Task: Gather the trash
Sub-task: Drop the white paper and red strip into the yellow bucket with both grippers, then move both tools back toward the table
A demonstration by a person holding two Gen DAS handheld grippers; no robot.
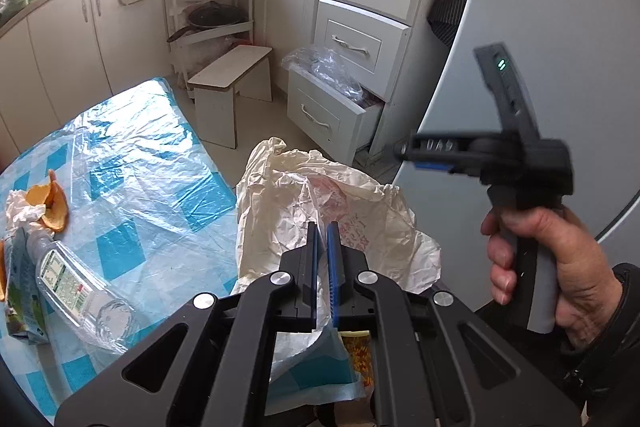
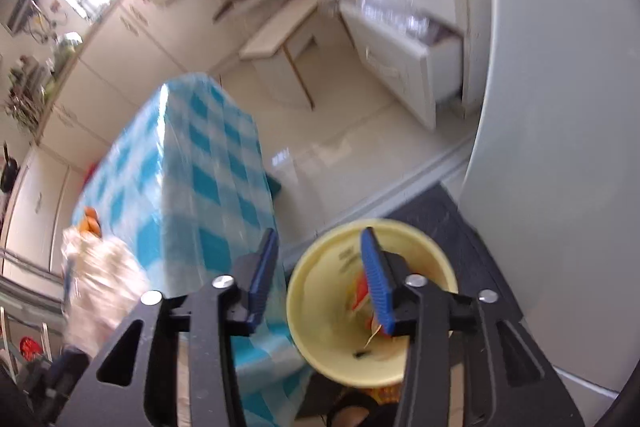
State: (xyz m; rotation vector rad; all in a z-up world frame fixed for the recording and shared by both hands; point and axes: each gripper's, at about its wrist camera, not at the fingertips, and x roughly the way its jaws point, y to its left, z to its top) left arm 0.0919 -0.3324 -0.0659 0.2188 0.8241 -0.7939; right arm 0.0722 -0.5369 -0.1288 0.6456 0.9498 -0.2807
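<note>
The left gripper [image 1: 323,243] is clamped on 1 crumpled cream paper wrapper [image 1: 320,203], held off the table's edge. The right gripper [image 2: 320,267] stands part open and empty above 1 yellow bin [image 2: 320,311], which holds what seems, through blur, orange scrap. On the checked table [image 1: 160,163] lie 1 plastic bottle [image 1: 76,283] and 1 orange peel [image 1: 50,205].

Open floor [image 2: 340,147] beyond table edge [image 2: 264,211], stool [image 1: 228,83], open drawer [image 1: 332,111], fridge [image 1: 560,27] crowding right
</note>
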